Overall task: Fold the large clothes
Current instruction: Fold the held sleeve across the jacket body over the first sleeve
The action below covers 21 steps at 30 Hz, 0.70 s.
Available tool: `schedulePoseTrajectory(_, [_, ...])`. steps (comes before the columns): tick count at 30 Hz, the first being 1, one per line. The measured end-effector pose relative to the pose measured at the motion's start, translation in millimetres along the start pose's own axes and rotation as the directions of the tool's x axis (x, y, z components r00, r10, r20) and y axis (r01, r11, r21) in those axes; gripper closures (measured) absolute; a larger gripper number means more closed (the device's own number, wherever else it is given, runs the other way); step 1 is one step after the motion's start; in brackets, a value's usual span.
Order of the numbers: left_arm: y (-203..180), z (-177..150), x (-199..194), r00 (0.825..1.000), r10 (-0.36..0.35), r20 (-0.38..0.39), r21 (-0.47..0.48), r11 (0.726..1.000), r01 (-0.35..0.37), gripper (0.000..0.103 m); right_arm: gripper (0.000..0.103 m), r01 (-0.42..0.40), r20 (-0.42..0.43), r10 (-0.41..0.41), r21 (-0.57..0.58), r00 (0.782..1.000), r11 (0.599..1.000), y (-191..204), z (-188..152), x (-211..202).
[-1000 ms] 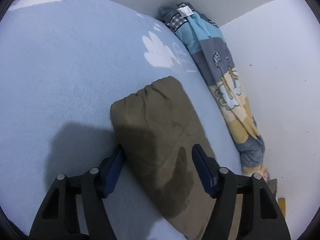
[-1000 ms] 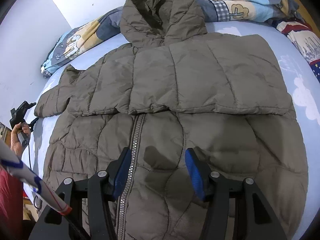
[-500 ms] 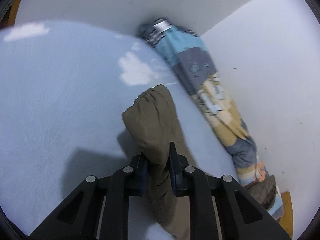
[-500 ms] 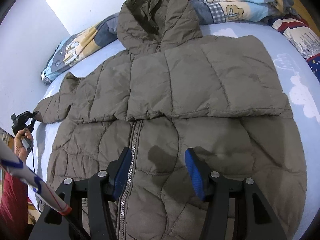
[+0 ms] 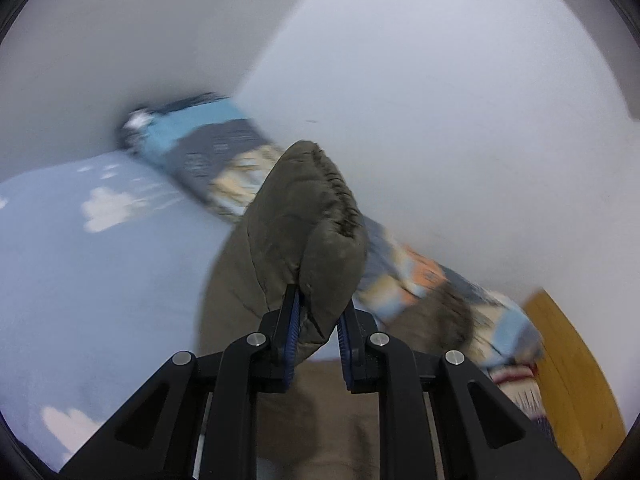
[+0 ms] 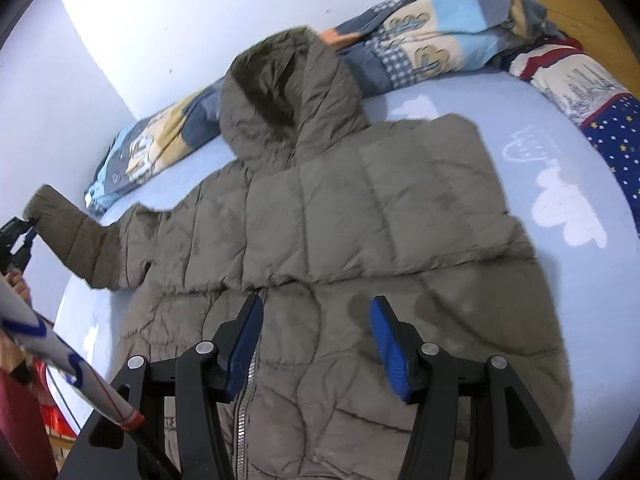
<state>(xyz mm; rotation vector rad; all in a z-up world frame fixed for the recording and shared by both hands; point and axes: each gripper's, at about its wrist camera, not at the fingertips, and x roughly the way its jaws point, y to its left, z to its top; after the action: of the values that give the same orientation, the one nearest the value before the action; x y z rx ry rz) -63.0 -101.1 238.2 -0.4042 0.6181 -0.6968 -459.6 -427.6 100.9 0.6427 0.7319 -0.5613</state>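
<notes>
An olive-brown hooded puffer jacket [image 6: 360,216] lies front up on a light blue bed sheet [image 6: 580,280], zipper toward me, one sleeve folded across the chest. My left gripper [image 5: 317,312] is shut on the cuff end of the other sleeve [image 5: 308,220] and holds it raised off the bed. In the right wrist view that sleeve [image 6: 76,236] sticks up at the far left with the left gripper [image 6: 16,236] on it. My right gripper [image 6: 316,320] is open and empty, hovering just above the jacket's lower front by the zipper [image 6: 248,392].
A rolled patterned blanket [image 6: 420,40] lies along the wall behind the hood and also shows in the left wrist view [image 5: 224,160]. A star-print pillow [image 6: 612,128] lies at the right. White walls [image 5: 440,100] meet in a corner. A wooden headboard [image 5: 572,364] stands at the right.
My left gripper closed on the sleeve cuff and has lifted it off the bed, swinging toward the wall side. My right gripper stayed open and shifted slightly over the jacket's front.
</notes>
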Motion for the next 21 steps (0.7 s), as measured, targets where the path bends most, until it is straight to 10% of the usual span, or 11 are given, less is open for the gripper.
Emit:
schedulePoseTrajectory(7, [-130.5,-64.2,18.5,0.980,-0.151,-0.130,0.108,0.980,0.166,0.086,0.043,0.012,0.062,-0.018,0.094,0.998,0.996,-33.3,9.8,-22.4])
schedulePoseTrajectory(12, [-209.5,-142.1,41.6,0.926,-0.234,-0.295,0.166,0.942,0.290,0.086,0.043,0.035,0.106,-0.049,0.129,0.993,0.991,-51.7,15.0,-38.6])
schedulePoseTrajectory(21, [-279.0,-282.1,83.3,0.846,-0.157,-0.509,0.252,0.913,0.321,0.086,0.043,0.006,0.160,-0.043,0.226,0.986,0.974,-82.7,21.2,-64.8])
